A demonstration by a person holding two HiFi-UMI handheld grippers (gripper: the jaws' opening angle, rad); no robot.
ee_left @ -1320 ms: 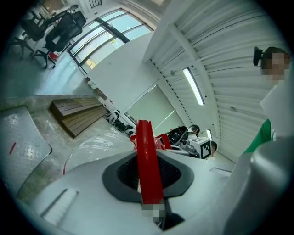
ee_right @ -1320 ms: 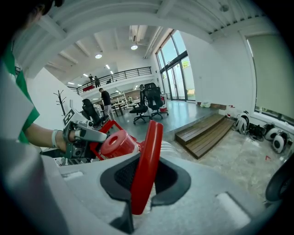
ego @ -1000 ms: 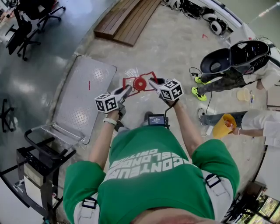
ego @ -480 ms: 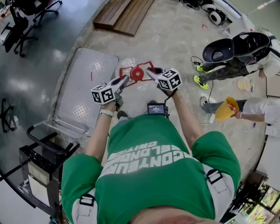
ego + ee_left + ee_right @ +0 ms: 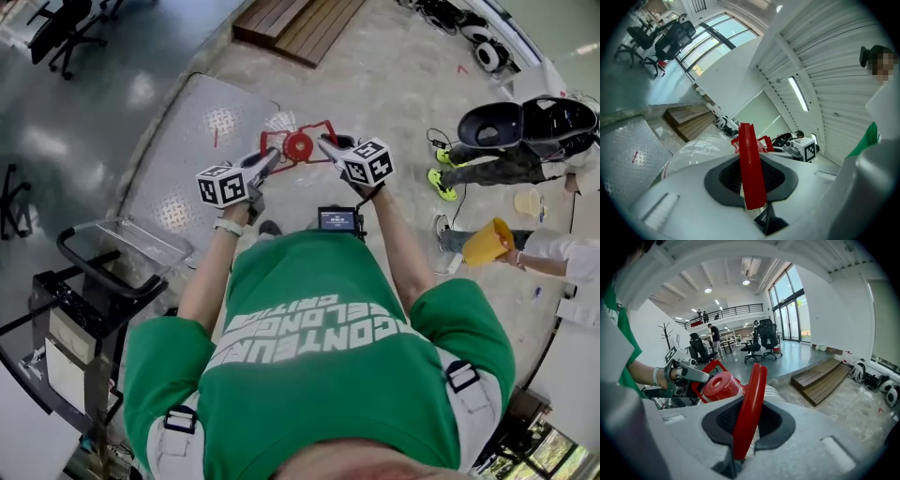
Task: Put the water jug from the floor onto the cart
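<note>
Now the water jug (image 5: 298,146) hangs closer to the cart (image 5: 183,150), at its deck's edge. My left gripper (image 5: 271,159) and right gripper (image 5: 327,146) each pinch its red handle (image 5: 752,168) narrowly; next I judge it's lowering.

One water jug (image 5: 298,146), one cart (image 5: 187,155), two grippers (image 5: 269,161) (image 5: 327,145)

Head view looks steeply down; opposing close gripper views share the water jug (image 5: 298,147).
</note>
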